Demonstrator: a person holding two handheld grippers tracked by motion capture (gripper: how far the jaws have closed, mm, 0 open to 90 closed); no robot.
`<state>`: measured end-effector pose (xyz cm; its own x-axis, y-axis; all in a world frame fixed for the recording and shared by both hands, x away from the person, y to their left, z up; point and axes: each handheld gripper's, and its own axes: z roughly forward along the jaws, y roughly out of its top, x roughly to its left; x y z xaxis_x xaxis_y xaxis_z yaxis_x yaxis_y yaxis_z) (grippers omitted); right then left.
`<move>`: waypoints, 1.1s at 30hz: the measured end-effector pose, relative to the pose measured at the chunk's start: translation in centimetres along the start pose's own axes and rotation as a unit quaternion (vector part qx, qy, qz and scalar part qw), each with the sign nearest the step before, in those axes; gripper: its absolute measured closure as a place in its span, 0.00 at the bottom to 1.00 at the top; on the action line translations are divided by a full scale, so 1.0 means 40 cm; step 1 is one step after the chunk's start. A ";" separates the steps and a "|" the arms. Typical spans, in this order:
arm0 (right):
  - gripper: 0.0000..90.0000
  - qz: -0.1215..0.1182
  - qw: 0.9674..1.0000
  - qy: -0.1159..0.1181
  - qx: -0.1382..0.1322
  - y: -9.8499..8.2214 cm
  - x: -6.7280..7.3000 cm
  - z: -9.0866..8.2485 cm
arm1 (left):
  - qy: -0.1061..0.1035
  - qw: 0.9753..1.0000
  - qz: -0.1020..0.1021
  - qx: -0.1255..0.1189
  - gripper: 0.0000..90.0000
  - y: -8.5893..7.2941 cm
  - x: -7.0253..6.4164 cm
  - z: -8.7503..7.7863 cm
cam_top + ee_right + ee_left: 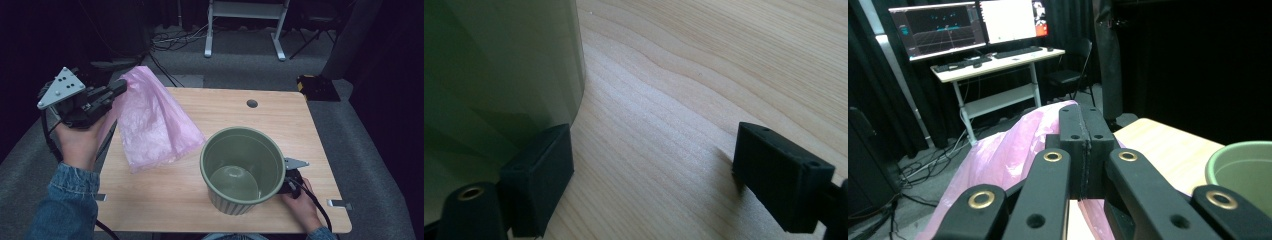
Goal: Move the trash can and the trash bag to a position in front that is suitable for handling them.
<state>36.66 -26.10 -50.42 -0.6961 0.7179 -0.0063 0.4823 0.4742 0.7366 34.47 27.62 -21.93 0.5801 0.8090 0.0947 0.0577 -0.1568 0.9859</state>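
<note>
Left gripper [121, 88] is clamped on the top edge of a pink bag [150, 122], its two black jaws pressed flat together with the thin film pinched between them. In the left gripper view the jaws meet in a single seam [1086, 142] and the bag [1008, 155] spills out to the left and beneath them. Seen from above, the bag hangs from that grip as a loose, crumpled cone, widening downward until its bottom edge rests on the table [280, 120] near the left side. The left hand [77, 140] holds the gripper raised above the table's left edge, tilted so the jaws point toward the table's middle.

Right gripper [654, 175] sits low on the table with its jaws wide apart and nothing between them. In the right gripper view one jaw lies just beside the ribbed wall of the green bin [494, 75], close enough that I cannot tell whether it touches; the other jaw stands well off over bare wood [704, 75]. From above, the right hand [300, 202] and its gripper are tucked behind the bin's right side at the near edge of the table.

The bin [243, 170] stands upright and empty at the near middle of the table, just right of the bag's lower edge, the two close but apart.
</note>
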 end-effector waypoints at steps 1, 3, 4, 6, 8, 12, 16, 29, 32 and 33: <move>0.19 0.000 1.000 0.000 0.000 0.000 0.000 0.000 | -0.002 1.000 -0.002 -0.002 0.99 0.005 0.003 0.001; 0.19 0.000 1.000 0.000 0.000 0.000 0.000 0.000 | -0.003 1.000 -0.002 -0.001 1.00 0.011 0.007 0.002; 0.19 0.000 1.000 0.000 0.000 0.000 0.000 0.000 | -0.004 1.000 -0.004 -0.002 1.00 0.015 0.009 0.002; 0.19 0.000 1.000 0.000 0.000 0.000 0.000 0.000 | -0.013 1.000 -0.007 -0.005 1.00 0.022 0.014 0.004; 0.19 0.000 1.000 0.000 0.000 0.000 0.000 0.000 | -0.023 1.000 -0.009 -0.009 1.00 0.028 0.017 0.005; 0.19 0.000 1.000 0.000 0.000 0.000 0.000 0.000 | -0.037 0.999 -0.011 -0.011 1.00 0.036 0.011 0.011; 0.19 0.000 1.000 0.000 0.000 0.000 0.000 0.000 | -0.050 0.999 -0.009 -0.010 1.00 0.040 -0.002 0.021; 0.19 0.000 1.000 0.000 0.000 0.000 0.000 0.000 | -0.105 0.994 -0.006 -0.012 1.00 0.058 -0.056 0.076; 0.19 0.000 1.000 0.000 0.000 0.000 0.000 0.000 | -0.117 0.993 -0.004 -0.012 1.00 0.060 -0.072 0.094; 0.19 0.000 1.000 0.000 0.000 0.000 0.000 0.000 | -0.121 0.993 -0.002 -0.012 1.00 0.061 -0.076 0.099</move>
<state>36.66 -26.10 -50.42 -0.6961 0.7179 -0.0061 0.4825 0.4740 0.7366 36.06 22.51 -20.35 0.7579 0.6498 0.0577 0.0433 -0.1385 0.9894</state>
